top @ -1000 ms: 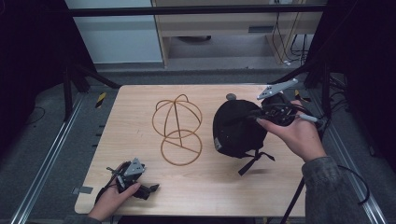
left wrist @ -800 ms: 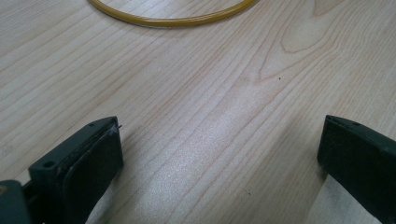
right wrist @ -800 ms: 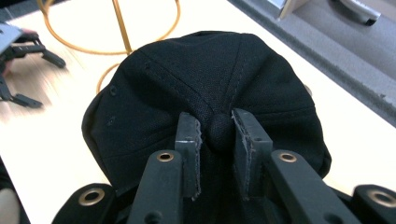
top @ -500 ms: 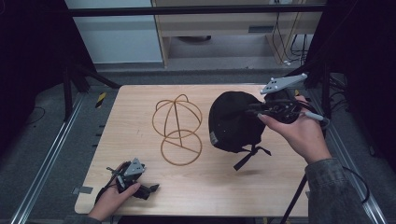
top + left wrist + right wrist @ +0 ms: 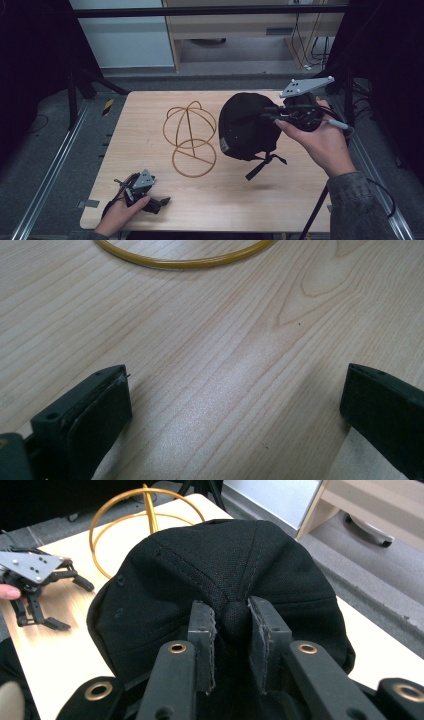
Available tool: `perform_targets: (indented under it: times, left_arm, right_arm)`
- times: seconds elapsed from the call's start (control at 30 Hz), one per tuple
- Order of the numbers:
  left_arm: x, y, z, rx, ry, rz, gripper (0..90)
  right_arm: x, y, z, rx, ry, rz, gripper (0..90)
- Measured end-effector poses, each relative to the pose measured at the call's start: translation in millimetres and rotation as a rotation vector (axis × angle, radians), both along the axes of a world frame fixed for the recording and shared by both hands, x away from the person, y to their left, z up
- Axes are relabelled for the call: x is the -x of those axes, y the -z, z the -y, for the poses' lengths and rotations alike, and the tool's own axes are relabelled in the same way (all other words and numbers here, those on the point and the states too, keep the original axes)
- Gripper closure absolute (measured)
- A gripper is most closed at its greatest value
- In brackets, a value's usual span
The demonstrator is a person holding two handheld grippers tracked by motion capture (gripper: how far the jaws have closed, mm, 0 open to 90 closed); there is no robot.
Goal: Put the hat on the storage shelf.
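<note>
At right of centre the right gripper (image 5: 231, 630) pinches the black fabric baseball cap (image 5: 247, 127) by its top button; the left gripper (image 5: 235, 405), lower left, is wide open on the light wooden table (image 5: 280, 192), near the golden wire hat stand (image 5: 191, 140)

Lab workspace, wooden table (image 5: 150, 115) in metal frame rails (image 5: 55, 170), dangling cables (image 5: 307, 42)

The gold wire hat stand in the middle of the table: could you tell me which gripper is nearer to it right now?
Right. The right gripper holds the black cap just beside the wire stand, to its right. The left gripper rests at the table's near left edge, farther from the stand's base ring.
</note>
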State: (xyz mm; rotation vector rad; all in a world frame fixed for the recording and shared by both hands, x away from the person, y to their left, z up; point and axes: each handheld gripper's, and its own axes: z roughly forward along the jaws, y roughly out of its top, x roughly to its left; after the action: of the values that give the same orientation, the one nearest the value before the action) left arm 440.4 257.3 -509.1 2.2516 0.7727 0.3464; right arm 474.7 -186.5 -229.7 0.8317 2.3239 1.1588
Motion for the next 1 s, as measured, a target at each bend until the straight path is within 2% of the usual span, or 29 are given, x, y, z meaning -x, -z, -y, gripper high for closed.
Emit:
perform_targets:
  times: [0.6,1.0]
  left_arm:
    - [0.0,-0.1,0.0,-0.001,0.000,0.000,0.0]
    - [0.0,-0.2,-0.1,-0.002,0.001,-0.002,0.0]
  right_arm:
    - [10.2,-18.7,-15.3,-0.051,-0.033,0.046,73.9]
    - [14.5,-27.0,-29.5,-0.065,-0.060,0.069,73.9]
